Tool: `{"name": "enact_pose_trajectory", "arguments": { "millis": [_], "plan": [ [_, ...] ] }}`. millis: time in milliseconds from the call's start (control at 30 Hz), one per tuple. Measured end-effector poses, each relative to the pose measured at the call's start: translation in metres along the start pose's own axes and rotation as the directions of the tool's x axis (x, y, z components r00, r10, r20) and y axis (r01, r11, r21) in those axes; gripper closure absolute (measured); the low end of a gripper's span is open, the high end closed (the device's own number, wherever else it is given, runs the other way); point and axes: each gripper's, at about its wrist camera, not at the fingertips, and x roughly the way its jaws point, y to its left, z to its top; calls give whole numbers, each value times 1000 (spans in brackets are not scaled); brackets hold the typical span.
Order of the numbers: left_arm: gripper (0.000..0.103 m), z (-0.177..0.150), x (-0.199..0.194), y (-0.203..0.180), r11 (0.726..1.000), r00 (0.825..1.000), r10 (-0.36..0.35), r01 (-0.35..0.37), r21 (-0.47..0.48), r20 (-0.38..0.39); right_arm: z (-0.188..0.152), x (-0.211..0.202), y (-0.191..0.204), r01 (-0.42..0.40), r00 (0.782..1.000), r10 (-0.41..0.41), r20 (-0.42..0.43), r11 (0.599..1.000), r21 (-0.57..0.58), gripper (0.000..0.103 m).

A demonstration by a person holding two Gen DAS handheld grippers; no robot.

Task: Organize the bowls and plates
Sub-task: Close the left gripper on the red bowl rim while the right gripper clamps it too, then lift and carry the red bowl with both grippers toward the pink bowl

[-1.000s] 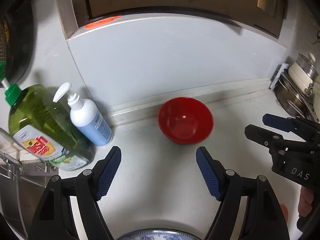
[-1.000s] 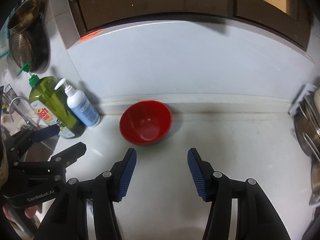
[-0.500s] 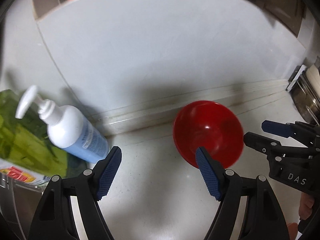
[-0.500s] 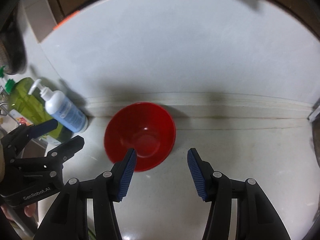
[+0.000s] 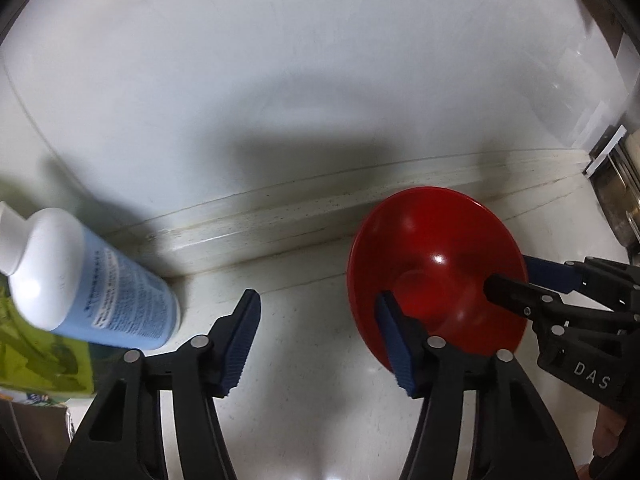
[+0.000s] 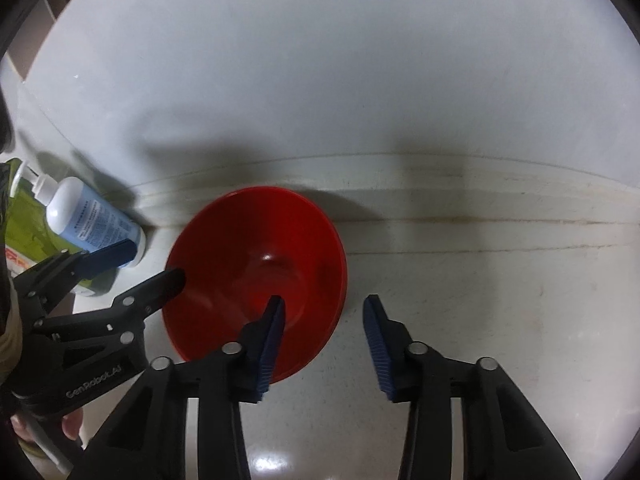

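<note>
The left gripper [image 5: 318,338], jaws just closing but still apart, straddles the near-left rim of the bowl [image 5: 436,264] on the counter [image 5: 304,420]. The right gripper [image 6: 324,342], also closing, straddles its right rim, neither pinching yet.

White counter [image 6: 480,280] bears red bowl [image 6: 256,256], 2 bottles [image 6: 86,220].

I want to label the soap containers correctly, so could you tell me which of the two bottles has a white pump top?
The white and blue bottle has the white pump; the green bottle behind it shows no pump here.
</note>
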Motion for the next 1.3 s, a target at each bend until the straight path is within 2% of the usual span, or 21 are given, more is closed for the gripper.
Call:
{"name": "enact_pose_trajectory", "arguments": {
  "millis": [167, 233, 433, 533, 933, 1300],
  "plan": [
    [56, 4, 9, -2, 1000, 999, -21, 21, -9, -25, -1, 9, -4, -18, 1000, 18, -23, 1000, 17, 72],
    [66, 5, 13, -3, 999, 998, -37, 36, -20, -44, 0, 12, -6, -23, 999, 24, -30, 999, 25, 75],
    [83, 8, 21, -6, 995, 994, -92, 90, -30, -64, 0, 15, -10, -42, 998, 44, -42, 998, 41, 84],
    [90, 9, 20, -10, 994, 992, -103, 102, -28, -70, 1, 16, -9, -35, 999, 36, -41, 999, 34, 84],
    [91, 2, 6, -11, 991, 990, -117, 111, -73, -77, 0, 9, -6, -34, 998, 37, -49, 998, 50, 88],
    [91, -17, -50, -17, 990, 993, -116, 113, -80, -34, -18, -32, 13, -27, 1000, 27, -3, 999, 27, 88]
  ]
}}
